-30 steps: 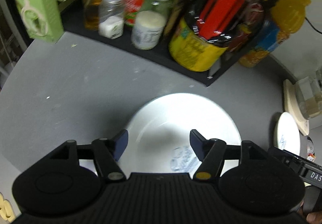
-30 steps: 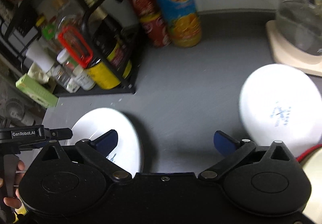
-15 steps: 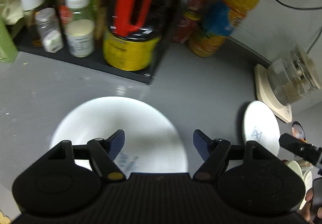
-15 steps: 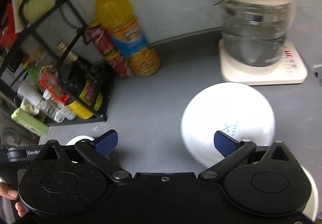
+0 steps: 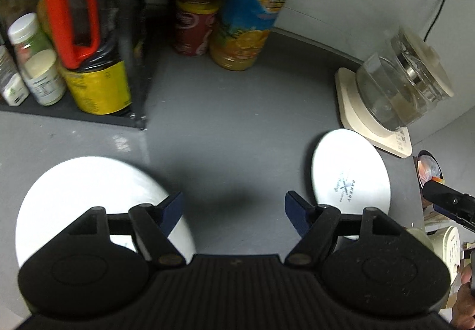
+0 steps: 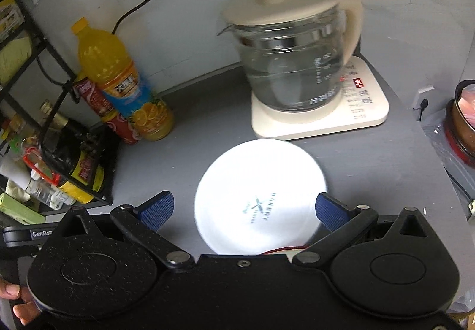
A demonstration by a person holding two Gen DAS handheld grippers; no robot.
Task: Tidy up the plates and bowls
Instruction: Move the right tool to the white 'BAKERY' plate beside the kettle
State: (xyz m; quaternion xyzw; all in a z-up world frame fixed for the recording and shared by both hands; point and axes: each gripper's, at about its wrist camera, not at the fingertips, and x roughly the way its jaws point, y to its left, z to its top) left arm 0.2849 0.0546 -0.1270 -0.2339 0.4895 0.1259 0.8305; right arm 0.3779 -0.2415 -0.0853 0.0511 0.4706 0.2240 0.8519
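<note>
Left gripper (image 5: 234,208) fingers spread wide, empty, over bare grey tabletop (image 5: 237,140); a white plate (image 5: 89,199) lies at its left. Right gripper (image 6: 242,209) fingers gape around, seemingly above, the printed plate (image 6: 259,196) near the kettle (image 6: 294,63).

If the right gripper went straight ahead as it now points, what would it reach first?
Probably the round white plate with the printed logo, already between the open right gripper fingers; the glass kettle stands behind it.
</note>
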